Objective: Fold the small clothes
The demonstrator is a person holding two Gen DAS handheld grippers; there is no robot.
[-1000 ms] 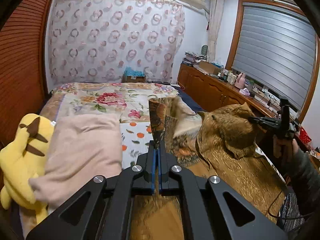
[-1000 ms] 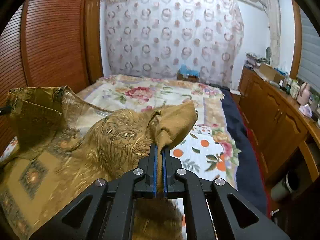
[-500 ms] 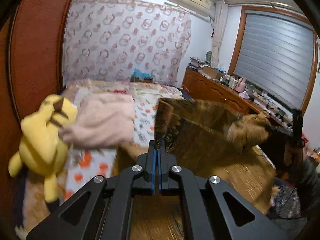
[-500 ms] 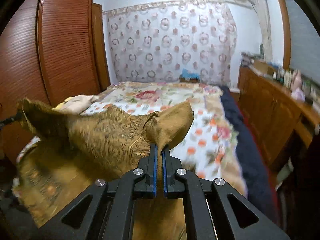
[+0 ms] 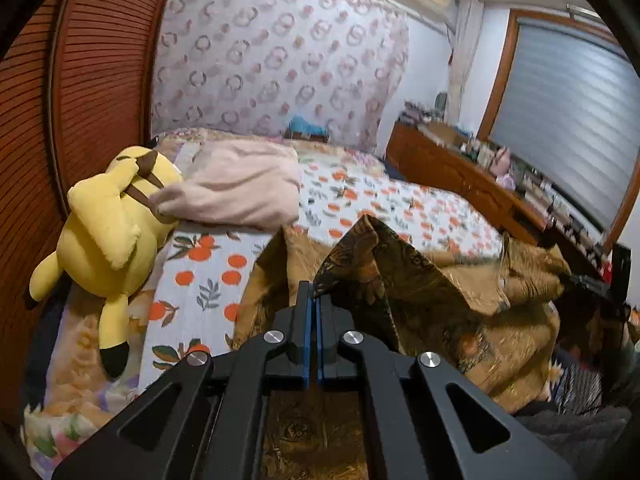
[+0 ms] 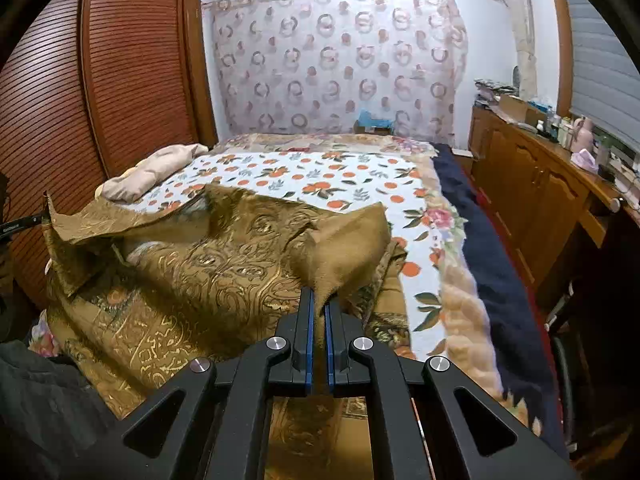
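A gold-brown patterned garment (image 5: 420,292) (image 6: 192,276) lies spread over the near end of the bed. My left gripper (image 5: 311,296) is shut on one corner of it, which stands up in a dark peak just above the blue pads. My right gripper (image 6: 318,300) is shut on the opposite corner, a plain brown flap folded up over the fingers. In the left wrist view the right gripper (image 5: 592,280) shows at the far right edge. In the right wrist view the left gripper's tip (image 6: 24,224) pokes in at the far left, holding the cloth's raised edge.
A yellow plush toy (image 5: 108,236) lies at the bed's left side against a folded pink blanket (image 5: 236,192) (image 6: 148,172). The bedspread (image 6: 320,176) has an orange-fruit print. A wooden louvred wardrobe (image 6: 100,92) stands left. A cluttered wooden dresser (image 6: 540,176) runs along the right.
Both grippers have drawn back toward the near end of the bed and sunk, carrying the garment's corners. The cloth, hanging high before, now lies lower and flatter on the bedspread.
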